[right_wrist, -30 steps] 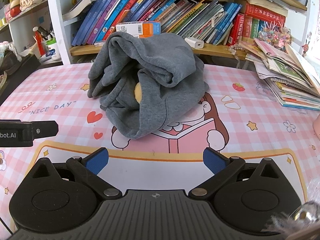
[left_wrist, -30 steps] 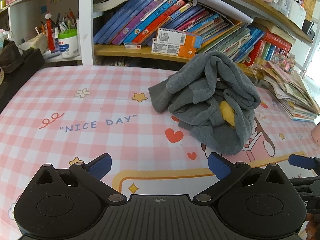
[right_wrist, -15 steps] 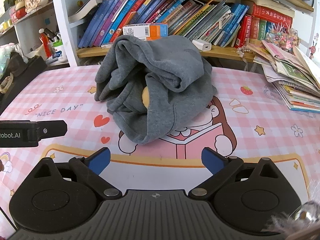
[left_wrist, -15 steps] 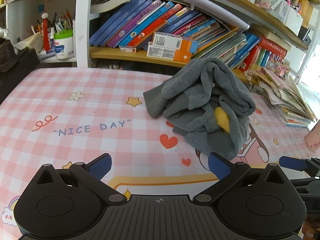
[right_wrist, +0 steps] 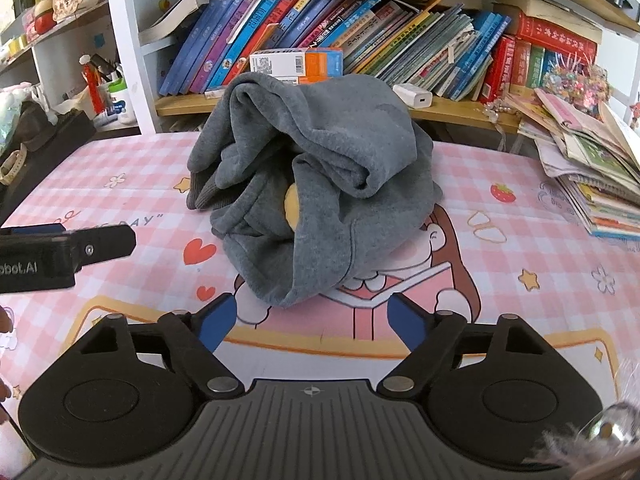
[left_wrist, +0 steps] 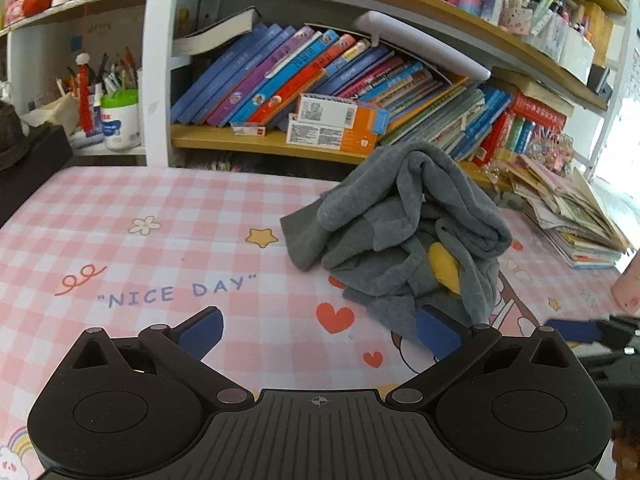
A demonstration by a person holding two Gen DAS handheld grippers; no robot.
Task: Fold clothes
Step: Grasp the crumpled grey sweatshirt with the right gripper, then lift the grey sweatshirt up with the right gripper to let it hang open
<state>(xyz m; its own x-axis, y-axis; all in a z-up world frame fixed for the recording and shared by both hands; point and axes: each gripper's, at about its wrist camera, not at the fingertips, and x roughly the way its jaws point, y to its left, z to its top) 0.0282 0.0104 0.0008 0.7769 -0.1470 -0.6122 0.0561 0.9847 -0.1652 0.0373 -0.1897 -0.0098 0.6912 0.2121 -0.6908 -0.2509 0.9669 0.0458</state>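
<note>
A grey sweatshirt [right_wrist: 320, 184] lies crumpled in a heap on the pink checked tablecloth [left_wrist: 120, 216], a yellow patch showing in its folds. In the left wrist view the grey sweatshirt [left_wrist: 404, 240] sits ahead and to the right. My left gripper [left_wrist: 318, 330] is open, its right pad almost at the heap's near edge, nothing between the fingers. My right gripper [right_wrist: 312, 320] is open too, just short of the heap's front hem. The left gripper's finger [right_wrist: 80, 246] shows at the left edge of the right wrist view.
A bookshelf [left_wrist: 320, 80] full of leaning books runs along the table's far edge, with orange boxes [left_wrist: 336, 126] on it. A stack of magazines [right_wrist: 592, 168] lies at the right. A cup of pens [left_wrist: 120, 120] stands at the far left, beside a dark object [left_wrist: 24, 152].
Both grippers have moved forward toward the sweatshirt, which now looks larger and nearer. The garment itself has not moved. Both stay open.
</note>
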